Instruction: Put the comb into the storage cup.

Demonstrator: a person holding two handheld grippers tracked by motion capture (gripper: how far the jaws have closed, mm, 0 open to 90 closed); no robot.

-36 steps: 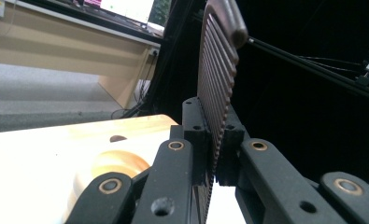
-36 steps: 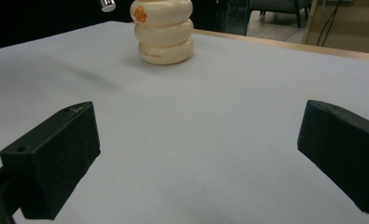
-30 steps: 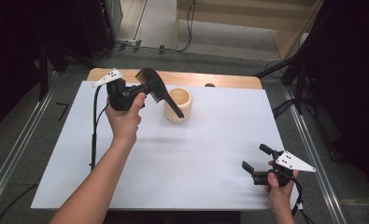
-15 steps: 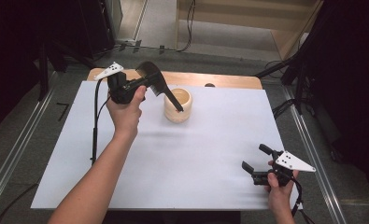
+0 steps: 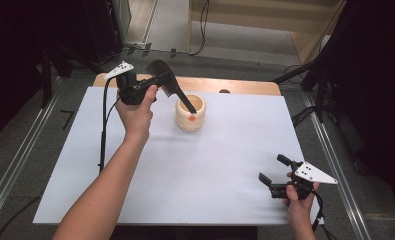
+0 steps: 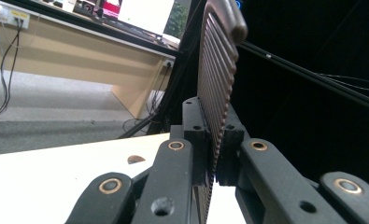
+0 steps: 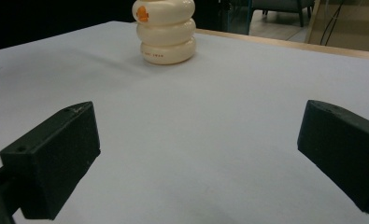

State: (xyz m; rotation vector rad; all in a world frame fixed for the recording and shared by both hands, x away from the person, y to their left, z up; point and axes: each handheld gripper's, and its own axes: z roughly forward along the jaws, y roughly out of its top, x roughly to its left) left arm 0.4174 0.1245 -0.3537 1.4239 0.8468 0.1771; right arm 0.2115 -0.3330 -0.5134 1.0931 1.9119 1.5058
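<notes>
- White sheeting covered the table, with a strip of bare wooden tabletop showing along the far edge; grey floor and dark equipment stood beyond.
- Nearest, at the front right corner: right gripper held low over the sheet by the person's right hand, jaws spread wide with nothing between them. In the right gripper view both black pads stood well apart above bare white surface.
- Farther in, left of centre: the left forearm reached across the sheet to the left hand, which carried the left gripper raised above the table.
- Left gripper clamped on a dark comb. In the left gripper view the jaws were pinched tight on the toothed edge of the comb, which rose between them.
- In the high view the comb's narrow end slanted down and right into the mouth of a cream ribbed cup.
- Cup stood upright on the sheet near the far edge, just right of the left hand; an orange mark showed on its side.
- Cup lay well apart from the right gripper.
</notes>
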